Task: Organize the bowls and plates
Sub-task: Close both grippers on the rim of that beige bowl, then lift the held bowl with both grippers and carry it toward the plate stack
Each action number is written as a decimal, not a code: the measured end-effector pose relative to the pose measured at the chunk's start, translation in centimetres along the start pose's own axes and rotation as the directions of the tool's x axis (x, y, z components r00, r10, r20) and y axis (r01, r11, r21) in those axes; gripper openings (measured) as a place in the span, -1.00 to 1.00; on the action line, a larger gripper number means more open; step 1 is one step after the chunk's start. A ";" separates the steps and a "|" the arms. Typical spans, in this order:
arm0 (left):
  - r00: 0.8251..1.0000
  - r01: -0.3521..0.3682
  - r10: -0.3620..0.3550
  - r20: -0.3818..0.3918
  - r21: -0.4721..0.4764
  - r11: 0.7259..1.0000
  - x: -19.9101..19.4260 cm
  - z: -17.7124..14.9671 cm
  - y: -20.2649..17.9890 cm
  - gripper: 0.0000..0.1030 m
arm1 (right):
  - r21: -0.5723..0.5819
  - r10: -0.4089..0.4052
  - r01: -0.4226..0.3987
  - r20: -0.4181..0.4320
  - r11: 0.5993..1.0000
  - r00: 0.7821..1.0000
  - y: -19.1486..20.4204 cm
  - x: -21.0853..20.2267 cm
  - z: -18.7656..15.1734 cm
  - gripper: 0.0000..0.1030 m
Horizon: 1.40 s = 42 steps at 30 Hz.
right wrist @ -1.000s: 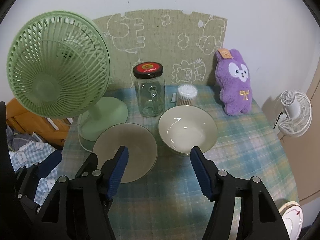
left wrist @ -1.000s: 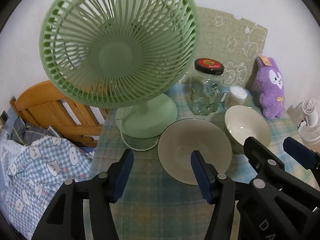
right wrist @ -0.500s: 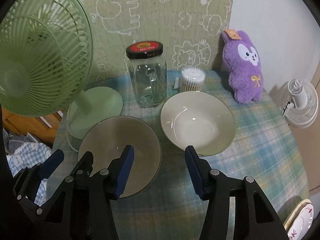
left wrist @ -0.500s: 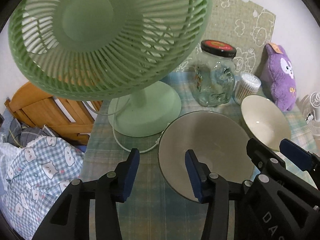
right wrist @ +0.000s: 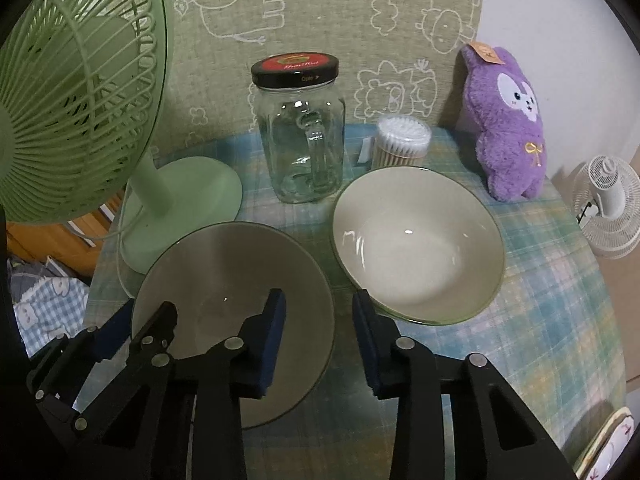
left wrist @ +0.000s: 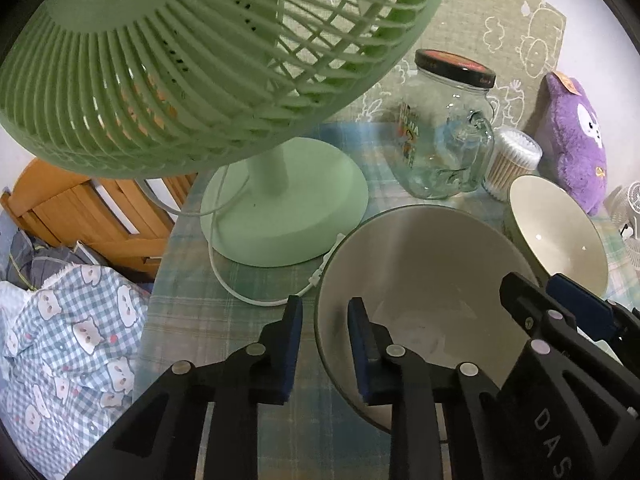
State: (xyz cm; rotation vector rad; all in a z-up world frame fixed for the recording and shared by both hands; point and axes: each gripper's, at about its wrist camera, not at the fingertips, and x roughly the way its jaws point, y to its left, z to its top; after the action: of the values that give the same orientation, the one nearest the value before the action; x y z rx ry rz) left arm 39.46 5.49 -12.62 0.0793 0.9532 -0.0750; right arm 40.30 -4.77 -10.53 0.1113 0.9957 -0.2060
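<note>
A shallow grey-beige bowl (left wrist: 420,272) (right wrist: 224,280) sits on the checked tablecloth, and a white bowl (left wrist: 560,232) (right wrist: 416,240) stands just right of it. My left gripper (left wrist: 325,320) straddles the grey bowl's left rim; its jaws are closing, with a small gap still showing at the pads. My right gripper (right wrist: 319,312) straddles the same bowl's right rim, one finger inside and the other in the gap between the two bowls. Its jaws are closing too and do not press the rim. Each gripper also shows in the other view: the right gripper (left wrist: 546,296), the left gripper (right wrist: 136,320).
A green desk fan (left wrist: 200,60) looms over the bowl's left side, its cable (left wrist: 240,292) lying beside the rim. A lidded glass jar (right wrist: 300,136), a cotton swab tub (right wrist: 402,140) and a purple plush (right wrist: 508,120) stand behind. A patterned plate (right wrist: 612,448) lies off the table's right edge.
Both grippers have come down toward the grey bowl and their jaws have narrowed. Each now has a rim of that bowl between its fingers.
</note>
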 end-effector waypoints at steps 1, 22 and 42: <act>1.000 -0.001 0.001 -0.003 0.002 1.000 0.1 0.0 0.0 -0.60 | -0.003 0.002 -0.002 -0.006 1.000 1.000 0.1 0.1 0.0 -0.27; 1.000 0.020 -0.020 -0.006 0.019 1.000 1.0 0.2 -0.4 -0.75 | -0.045 -0.005 0.005 0.005 0.999 1.000 0.2 1.2 0.3 -0.61; 0.999 -0.006 0.006 -0.038 -0.008 1.000 -1.0 -1.9 0.3 -0.75 | -0.089 0.009 -0.011 -0.024 0.996 1.000 1.1 -0.8 -1.8 -0.66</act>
State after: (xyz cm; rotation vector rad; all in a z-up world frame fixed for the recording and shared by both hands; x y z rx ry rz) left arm 37.36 6.05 -12.94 0.0766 0.9908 -0.0646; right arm 38.67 -3.25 -10.84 0.0374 1.0263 -0.1513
